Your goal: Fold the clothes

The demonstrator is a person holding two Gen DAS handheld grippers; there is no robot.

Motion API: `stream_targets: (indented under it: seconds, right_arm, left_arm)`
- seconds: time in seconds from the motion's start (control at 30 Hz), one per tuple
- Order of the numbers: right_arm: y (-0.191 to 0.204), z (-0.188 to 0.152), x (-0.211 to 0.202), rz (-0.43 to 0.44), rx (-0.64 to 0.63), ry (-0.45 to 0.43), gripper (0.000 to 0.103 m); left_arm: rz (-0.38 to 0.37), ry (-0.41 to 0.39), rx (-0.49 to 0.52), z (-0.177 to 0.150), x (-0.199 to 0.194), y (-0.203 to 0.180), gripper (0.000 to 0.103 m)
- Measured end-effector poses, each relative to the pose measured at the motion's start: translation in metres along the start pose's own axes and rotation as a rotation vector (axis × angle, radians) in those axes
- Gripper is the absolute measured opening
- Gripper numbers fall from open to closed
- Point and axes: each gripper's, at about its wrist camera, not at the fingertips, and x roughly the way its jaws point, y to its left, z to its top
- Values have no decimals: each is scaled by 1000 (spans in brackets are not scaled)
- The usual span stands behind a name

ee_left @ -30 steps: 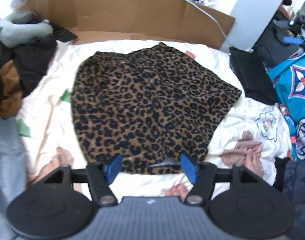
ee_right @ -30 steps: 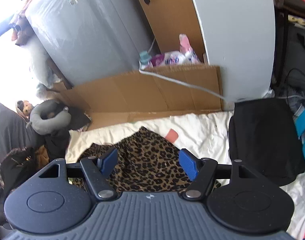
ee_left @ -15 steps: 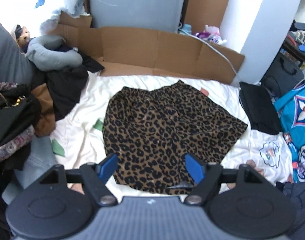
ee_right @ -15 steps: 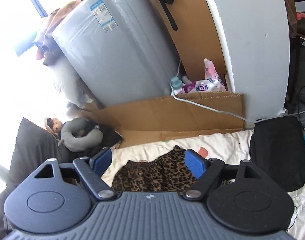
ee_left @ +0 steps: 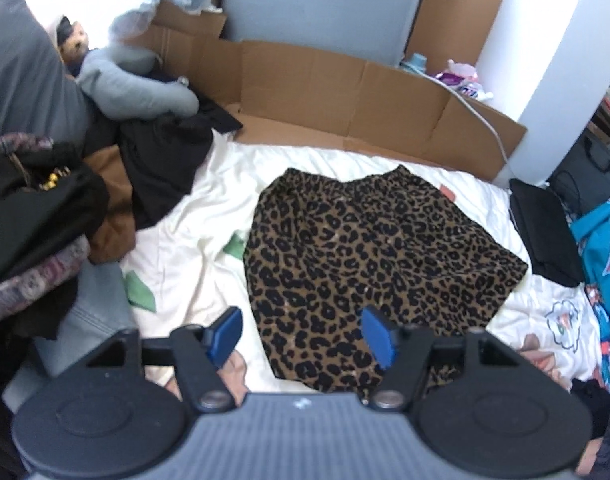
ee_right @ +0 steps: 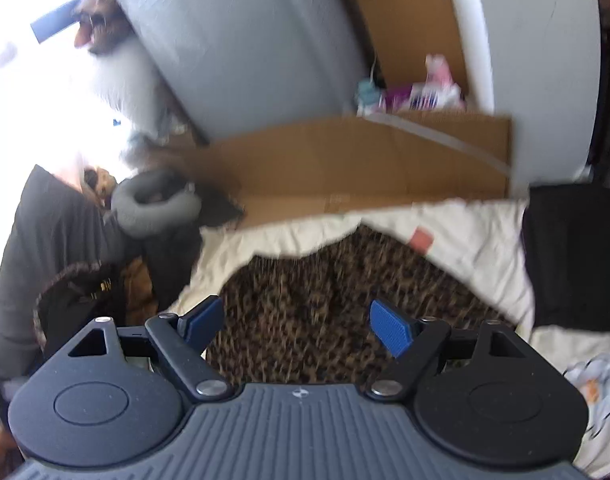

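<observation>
Garment: the leopard-print shorts [ee_left: 369,256] are laid flat and unfolded on the white bedsheet [ee_left: 193,240], waistband toward 12 o'clock, leg hems toward 6 o'clock.
Done so far: the shorts are judged to be spread out ready; no fold is seen in them.
Left to do: every fold is judged to be outstanding, then setting the piece aside.
Left gripper [ee_left: 303,334]: held wide open above the hem at 6 o'clock of the shorts; nothing is gripped.
Right gripper [ee_right: 295,326]: likewise spread wide and empty, over the shorts; this view is blurred.
Waiting pile: dark clothes [ee_left: 45,216] are heaped at 9 o'clock of the shorts.
Folded item: a black piece [ee_left: 545,232] lies at 3 o'clock, at the sheet's edge.
</observation>
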Motion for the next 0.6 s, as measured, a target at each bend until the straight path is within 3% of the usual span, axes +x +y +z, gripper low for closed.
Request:
stream_targets:
  seconds: [0.23,0.33,0.4,0.6]
  right_arm:
    - [11,-93,74,47,9,58,81]
    - [16,-128,100,23,1,79,75]
    - [18,-146,116,9,-2,100,70]
    - [15,-186,150,-10,4,150,70]
  left_arm:
    - [-65,29,21,-30,58,18,64]
    - [-79,51,5,-43,80,29,64]
    - [-87,59,-15,-52,95,37,64]
    - [-111,76,-102,-77,143,57,62]
